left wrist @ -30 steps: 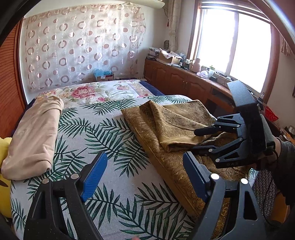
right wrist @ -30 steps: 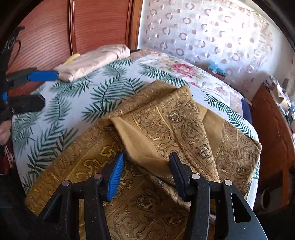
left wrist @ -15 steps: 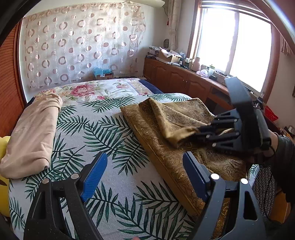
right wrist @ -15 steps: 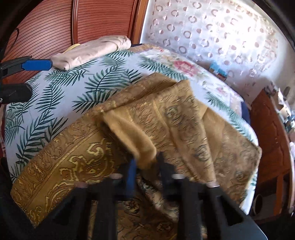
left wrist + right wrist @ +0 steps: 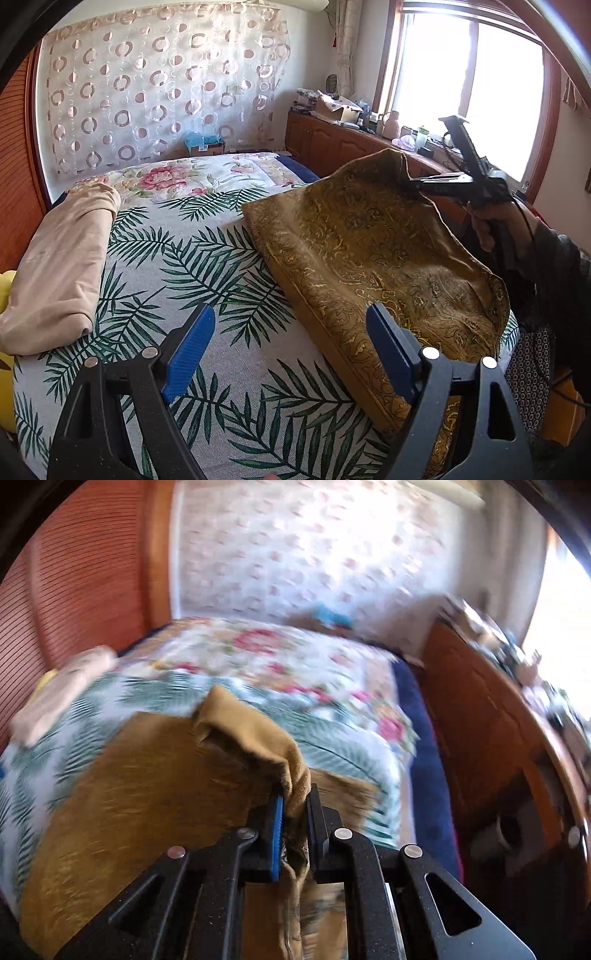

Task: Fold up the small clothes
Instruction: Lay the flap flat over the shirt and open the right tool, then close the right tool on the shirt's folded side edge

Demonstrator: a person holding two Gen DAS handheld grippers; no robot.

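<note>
Mustard-gold patterned cloth [image 5: 373, 254] lies on the right side of the palm-leaf print bedspread [image 5: 207, 266], one corner lifted; I've got that corner pinched between my right gripper [image 5: 295, 805]'s fingers, clamped tight on the fabric. My left gripper [image 5: 288, 347] hangs spread wide above the bedspread, holding nothing, cloth edge just beside its right finger [image 5: 391, 354].

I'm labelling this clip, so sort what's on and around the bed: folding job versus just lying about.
Job in hand:
- gold patterned cloth, one corner lifted
- right gripper, shut on that corner
- left gripper, open, holding nothing

Lying about:
- folded beige garment
- yellow item
- clutter on the wooden cabinet
</note>
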